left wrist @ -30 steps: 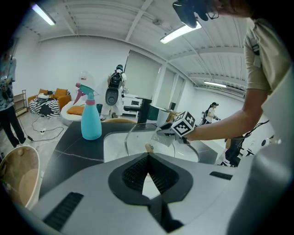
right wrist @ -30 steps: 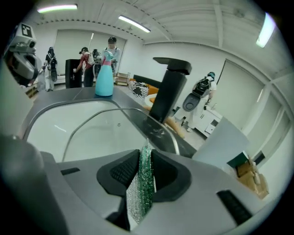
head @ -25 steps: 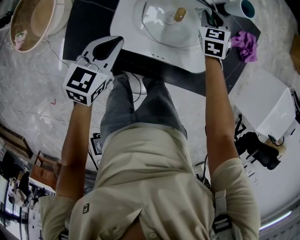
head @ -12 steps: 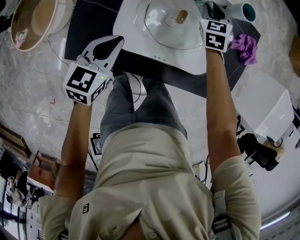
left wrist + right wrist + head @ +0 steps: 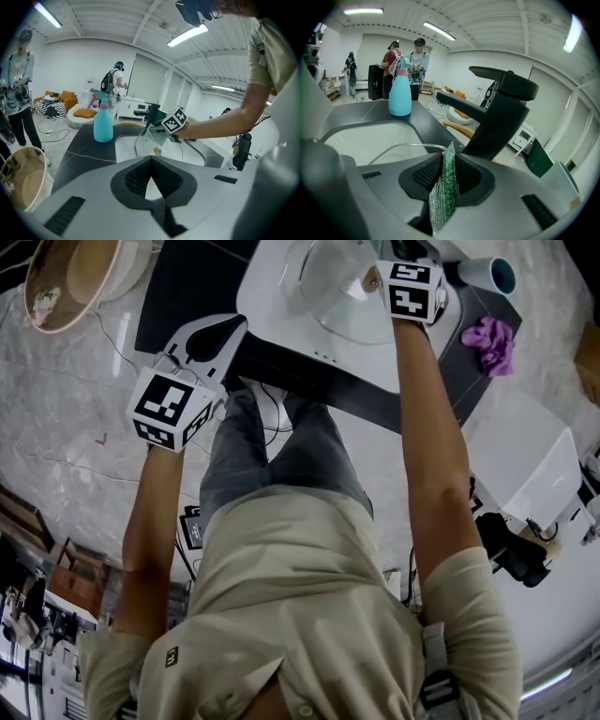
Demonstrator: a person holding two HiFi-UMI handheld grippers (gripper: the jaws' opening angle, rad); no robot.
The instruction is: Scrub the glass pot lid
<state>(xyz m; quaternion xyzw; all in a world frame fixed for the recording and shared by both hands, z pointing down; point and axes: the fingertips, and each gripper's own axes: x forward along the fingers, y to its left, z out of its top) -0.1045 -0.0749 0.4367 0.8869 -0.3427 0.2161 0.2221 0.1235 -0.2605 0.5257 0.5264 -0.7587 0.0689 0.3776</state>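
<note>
Clamped on a glittery green scrubbing pad (image 5: 444,199), the right gripper (image 5: 448,161) seems to press it on the tilted round glass pot lid (image 5: 339,292) in the far white sink (image 5: 267,301), mid-scrub, needing firm strokes next; the left gripper (image 5: 151,163) hangs nearer, jaws together, empty.

Beige short-sleeved shirt (image 5: 309,615), grey trousers (image 5: 272,460), pale tongs (image 5: 217,334) with black-and-white marker cubes (image 5: 173,409)

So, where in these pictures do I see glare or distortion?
Head view: strong fisheye bending, with bright reflections on the glass lid. Left gripper view: the ceiling strip light is blown out and the corners are dark. Right gripper view: black corners, and the scrub pad in the right claw glitters.
</note>
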